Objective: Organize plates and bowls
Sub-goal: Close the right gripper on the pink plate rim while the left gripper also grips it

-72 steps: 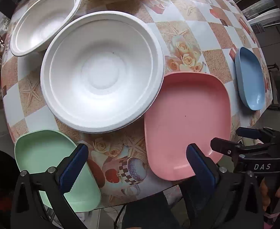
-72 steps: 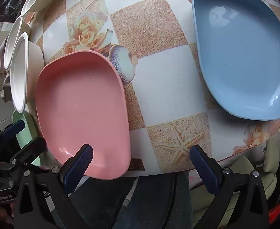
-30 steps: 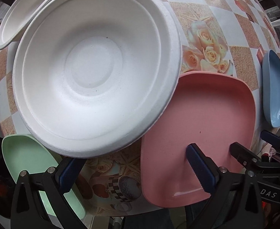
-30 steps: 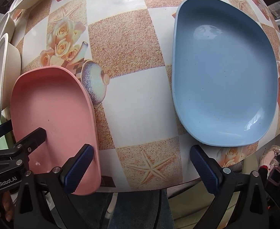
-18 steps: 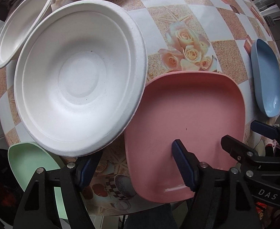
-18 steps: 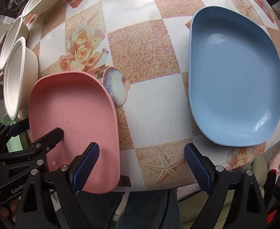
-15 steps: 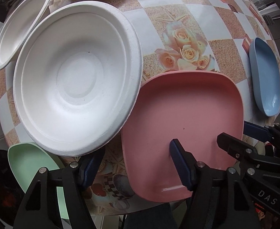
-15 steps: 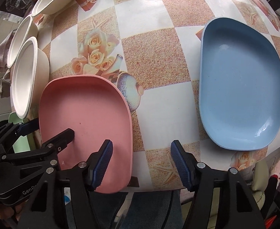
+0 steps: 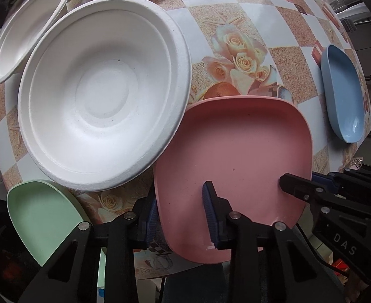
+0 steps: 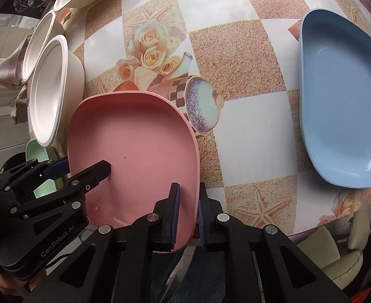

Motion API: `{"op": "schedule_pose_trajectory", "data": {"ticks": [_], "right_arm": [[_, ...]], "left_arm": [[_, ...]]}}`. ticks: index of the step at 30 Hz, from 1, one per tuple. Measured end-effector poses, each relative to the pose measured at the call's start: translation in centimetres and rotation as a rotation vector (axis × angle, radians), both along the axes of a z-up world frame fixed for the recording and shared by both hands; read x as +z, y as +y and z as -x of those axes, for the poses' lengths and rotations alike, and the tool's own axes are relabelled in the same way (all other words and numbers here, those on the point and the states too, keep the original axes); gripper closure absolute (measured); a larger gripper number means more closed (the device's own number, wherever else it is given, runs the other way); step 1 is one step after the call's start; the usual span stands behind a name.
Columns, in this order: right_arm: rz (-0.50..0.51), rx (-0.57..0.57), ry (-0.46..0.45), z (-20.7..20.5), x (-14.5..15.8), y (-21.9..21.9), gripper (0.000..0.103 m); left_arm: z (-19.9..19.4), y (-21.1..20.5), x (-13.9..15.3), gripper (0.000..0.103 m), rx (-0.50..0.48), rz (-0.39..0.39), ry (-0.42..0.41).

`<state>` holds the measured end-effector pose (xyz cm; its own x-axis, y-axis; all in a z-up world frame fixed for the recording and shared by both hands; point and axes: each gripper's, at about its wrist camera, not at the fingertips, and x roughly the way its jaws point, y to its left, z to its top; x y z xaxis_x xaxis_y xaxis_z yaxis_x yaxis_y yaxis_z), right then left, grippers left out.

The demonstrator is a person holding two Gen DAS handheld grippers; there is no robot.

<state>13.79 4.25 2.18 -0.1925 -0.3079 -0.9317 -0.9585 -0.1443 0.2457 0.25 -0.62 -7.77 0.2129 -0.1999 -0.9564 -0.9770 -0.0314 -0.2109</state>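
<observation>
- left wrist view: left gripper (image 9: 180, 209) closing across the left rim of the pink plate (image 9: 236, 156), plate wall between the pads, at the table's (image 9: 238, 7) near edge.
- right wrist view: right gripper (image 10: 188, 209) clamped on the same plate's right rim.
- pink plate looks tipped, far edge raised; lift apparently just starting.
- nothing stacked yet, judging by the layout: blue plate (image 10: 342, 101) alone near the right edge, green plate (image 9: 41, 214) at the near left corner, large white bowl (image 9: 102, 101) and smaller white bowl (image 9: 26, 30) separate on the left.
- left to do: gathering plates together, nesting bowls.
</observation>
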Motion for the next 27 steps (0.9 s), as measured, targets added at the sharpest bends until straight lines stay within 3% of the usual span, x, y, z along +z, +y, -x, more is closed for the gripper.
{"op": "schedule_pose_trajectory", "data": {"ticks": [10, 17, 20, 27], "right_arm": [[0.045, 0.050, -0.025, 4.5, -2.2, -3.3, 0.087], [0.059, 0.087, -0.037, 6.1, -2.4, -3.5, 0.087], [0.057, 0.090, -0.030, 6.7, -1.7, -4.0, 0.087], [0.030, 0.146, -0.024, 10.4, 0.5, -5.7, 0.087]], "left_arm": [[3.0, -6.1, 0.8, 0.068, -0.034, 0.007, 0.021], [5.3, -8.8, 3.4, 0.068, -0.058, -0.027, 0.028], [5.0, -10.1, 4.7, 0.068, -0.041, -0.048, 0.031], [8.7, -14.4, 8.4, 0.068, -0.026, -0.088, 0.053]]}}
